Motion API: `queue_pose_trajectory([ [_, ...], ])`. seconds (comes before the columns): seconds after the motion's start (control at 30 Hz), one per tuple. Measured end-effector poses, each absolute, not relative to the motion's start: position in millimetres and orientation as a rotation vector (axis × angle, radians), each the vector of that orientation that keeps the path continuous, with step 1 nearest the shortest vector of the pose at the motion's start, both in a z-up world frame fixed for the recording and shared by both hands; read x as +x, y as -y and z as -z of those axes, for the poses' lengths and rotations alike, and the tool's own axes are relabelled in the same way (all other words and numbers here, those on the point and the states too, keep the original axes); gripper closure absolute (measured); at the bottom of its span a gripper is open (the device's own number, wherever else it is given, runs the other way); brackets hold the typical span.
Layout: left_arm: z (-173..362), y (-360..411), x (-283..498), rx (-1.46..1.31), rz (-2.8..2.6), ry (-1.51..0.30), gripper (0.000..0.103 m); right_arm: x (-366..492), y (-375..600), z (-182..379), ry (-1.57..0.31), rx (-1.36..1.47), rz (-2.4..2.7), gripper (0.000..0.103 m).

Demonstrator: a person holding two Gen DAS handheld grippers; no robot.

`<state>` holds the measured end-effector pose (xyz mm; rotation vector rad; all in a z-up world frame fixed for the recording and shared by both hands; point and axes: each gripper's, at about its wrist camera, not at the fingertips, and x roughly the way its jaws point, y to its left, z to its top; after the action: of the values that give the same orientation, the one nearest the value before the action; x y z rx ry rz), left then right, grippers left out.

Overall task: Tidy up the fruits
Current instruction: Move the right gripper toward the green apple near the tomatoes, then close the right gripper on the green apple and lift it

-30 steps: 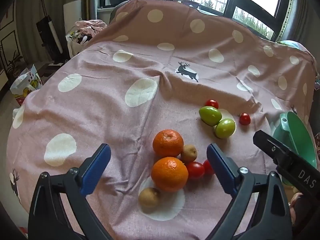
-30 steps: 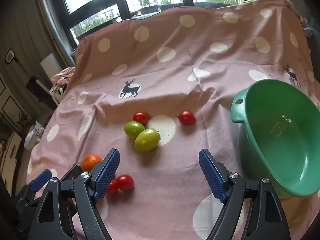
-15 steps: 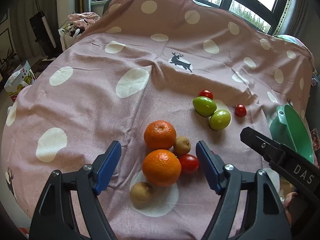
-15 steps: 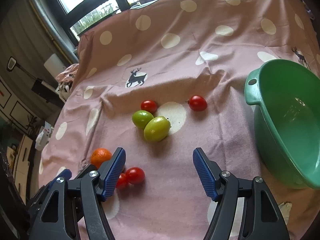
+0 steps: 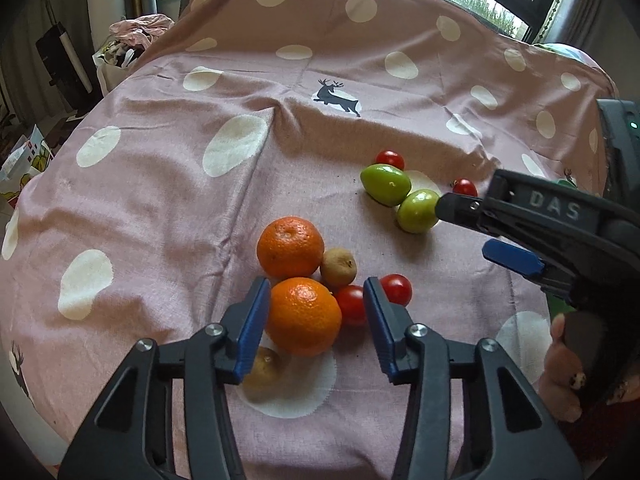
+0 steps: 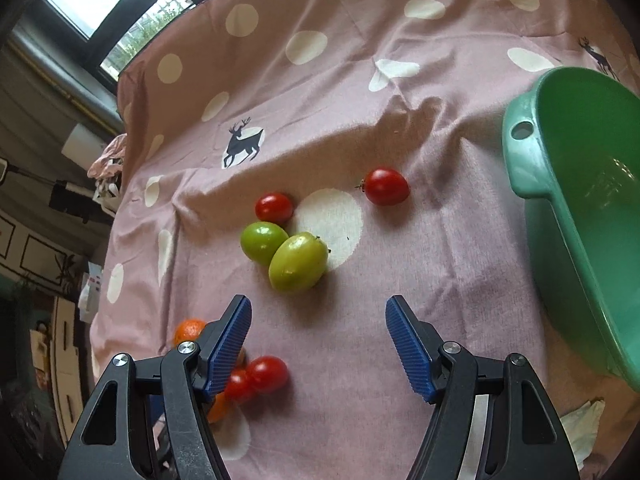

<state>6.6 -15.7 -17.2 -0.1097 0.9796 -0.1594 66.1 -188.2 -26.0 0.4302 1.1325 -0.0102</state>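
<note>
A pink cloth (image 5: pixel 168 184) with white dots and deer prints covers the whole work surface. A green basin (image 6: pixel 580 216) stands on it at the right edge of the right wrist view; its visible interior holds no fruit.

The left gripper (image 5: pixel 314 314) points down at the near cluster of fruit. Its jaws are closing, with the near orange (image 5: pixel 303 316) between the two blue pads. The left pad lies at the orange's left side; a gap shows between the right pad and the orange, so no grip is established.

The right gripper (image 6: pixel 318 344) hangs with its jaws apart over bare cloth, nothing between the pads. In the left wrist view it enters from the right, with one finger tip just in front of the nearer green fruit.

Fruit positions, left wrist view:
- Far orange (image 5: pixel 290 246): directly beyond the near orange, touching it or nearly so.
- Two green fruits (image 5: pixel 385 184), (image 5: pixel 418 211): touching each other, to the right of and beyond the oranges.
- Kiwi (image 5: pixel 338 267): just right of the far orange.
- Second kiwi (image 5: pixel 262 368): near side of the held-between orange, partly hidden by the left pad.
- Two cherry tomatoes (image 5: pixel 352 304), (image 5: pixel 396 289): just right of the near orange; the right pad stands in front of them.
- One cherry tomato (image 5: pixel 389 159): just beyond the far green fruit.
- One cherry tomato (image 5: pixel 464 187): alone, to the right of the green pair, between them and the basin.
</note>
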Motion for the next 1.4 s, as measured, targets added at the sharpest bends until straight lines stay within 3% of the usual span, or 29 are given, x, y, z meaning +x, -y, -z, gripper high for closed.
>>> queue_pose_trajectory([
  [0.13, 15.5, 14.2, 7.6, -0.12, 0.155, -0.979, 0.064, 85.5, 184.4, 33.1, -1.158, 0.385, 0.051, 0.032],
  [0.17, 15.4, 13.7, 7.6, -0.122, 0.155, -0.979, 0.064, 88.1, 183.9, 36.0, -1.16, 0.374, 0.067, 0.037],
  [0.6, 10.3, 11.3, 6.0, -0.192, 0.203, -0.976, 0.065, 96.5, 181.1, 52.5, -1.151, 0.422, -0.004, 0.044],
  [0.63, 9.8, 11.0, 5.8, -0.2, 0.211, -0.976, 0.065, 97.0, 180.4, 52.5, -1.147, 0.425, -0.016, 0.049],
  [0.67, 9.1, 11.1, 5.3, -0.211, 0.222, -0.975, 0.065, 96.7, 179.6, 52.1, -1.146, 0.435, -0.049, 0.061],
  [0.7, 8.4, 10.9, 5.1, -0.218, 0.23, -0.975, 0.065, 96.3, 177.7, 51.8, -1.143, 0.442, -0.071, 0.062],
  [1.03, 3.7, 13.0, 1.3, -0.248, 0.288, -0.973, 0.065, 61.1, 178.0, 27.2, -1.121, 0.378, -0.098, 0.064],
  [1.4, 4.9, 27.9, -7.6, -0.226, 0.344, -1.01, 0.062, 22.8, 205.1, 39.4, -1.242, 0.411, -0.089, 0.065],
])
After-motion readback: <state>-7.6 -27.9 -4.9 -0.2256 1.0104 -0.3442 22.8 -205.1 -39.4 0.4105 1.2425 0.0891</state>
